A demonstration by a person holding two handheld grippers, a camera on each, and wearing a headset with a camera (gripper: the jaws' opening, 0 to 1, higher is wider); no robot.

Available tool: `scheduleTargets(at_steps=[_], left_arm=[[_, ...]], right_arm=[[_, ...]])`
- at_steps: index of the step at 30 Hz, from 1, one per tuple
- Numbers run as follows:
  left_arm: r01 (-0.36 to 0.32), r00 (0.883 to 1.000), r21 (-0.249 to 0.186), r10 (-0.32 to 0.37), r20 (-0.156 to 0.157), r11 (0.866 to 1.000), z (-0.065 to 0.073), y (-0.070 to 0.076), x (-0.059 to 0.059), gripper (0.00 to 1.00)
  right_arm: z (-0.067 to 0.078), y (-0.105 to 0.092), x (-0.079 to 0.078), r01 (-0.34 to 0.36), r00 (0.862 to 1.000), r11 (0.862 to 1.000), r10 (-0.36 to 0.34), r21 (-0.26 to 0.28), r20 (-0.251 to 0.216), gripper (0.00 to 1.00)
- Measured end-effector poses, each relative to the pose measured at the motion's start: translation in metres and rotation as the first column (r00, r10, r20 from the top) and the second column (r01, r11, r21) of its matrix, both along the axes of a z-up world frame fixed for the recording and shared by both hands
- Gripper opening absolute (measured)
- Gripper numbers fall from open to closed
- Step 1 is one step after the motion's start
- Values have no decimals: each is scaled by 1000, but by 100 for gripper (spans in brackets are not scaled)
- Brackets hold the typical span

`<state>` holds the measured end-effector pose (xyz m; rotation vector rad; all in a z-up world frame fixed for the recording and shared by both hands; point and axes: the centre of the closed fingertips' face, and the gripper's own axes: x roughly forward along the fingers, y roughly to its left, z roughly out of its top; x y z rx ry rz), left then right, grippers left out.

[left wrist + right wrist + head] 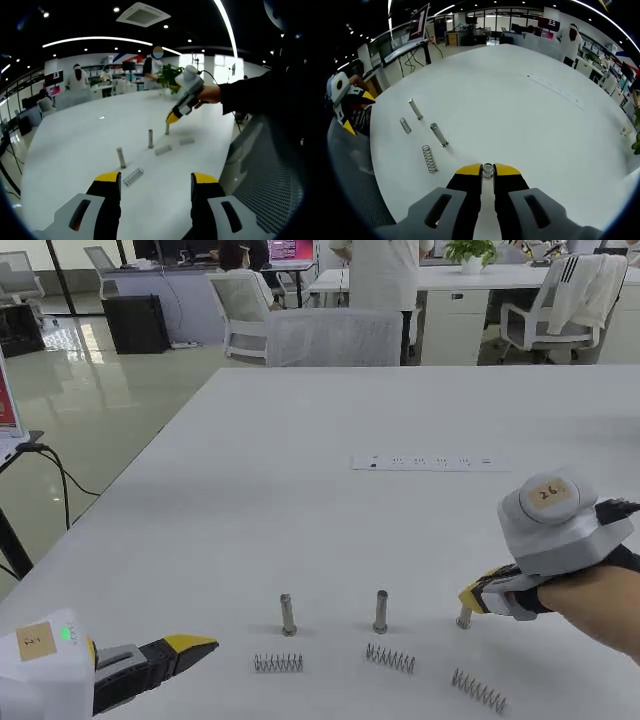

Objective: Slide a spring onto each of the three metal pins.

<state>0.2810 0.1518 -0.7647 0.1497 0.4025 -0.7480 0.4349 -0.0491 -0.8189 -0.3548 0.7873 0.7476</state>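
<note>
Three metal pins stand upright in a row on the white table: the left pin [288, 614], the middle pin [380, 611] and the right pin [463, 618]. In front of each pin a spring lies flat: left spring [278, 663], middle spring [390, 658], right spring [478, 690]. My right gripper [474, 598] is shut on the top of the right pin [487, 170]. My left gripper [156, 182] is held open, with nothing between its jaws, near the table's front left. It points at the left spring [133, 176] and the left pin [121, 157].
A white power strip [430, 463] lies flat further back on the table. Office chairs [335, 337] and desks stand beyond the far edge, where a person [380, 270] is standing. There is wide bare tabletop [300, 490] behind the pins.
</note>
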Motion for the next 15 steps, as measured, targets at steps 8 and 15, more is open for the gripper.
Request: scheduleTargets(at_steps=[8,15], left_arm=[[-3,1000,-2,3,0,1000,-1,0,0,51],[-4,1000,-3,4,1,1000,-1,1,1,51]], right_arm=[[1,1,1,-10,1000,1000,10,-3,11,9],[2,0,1,-19,1000,1000,19,-7,21,13]])
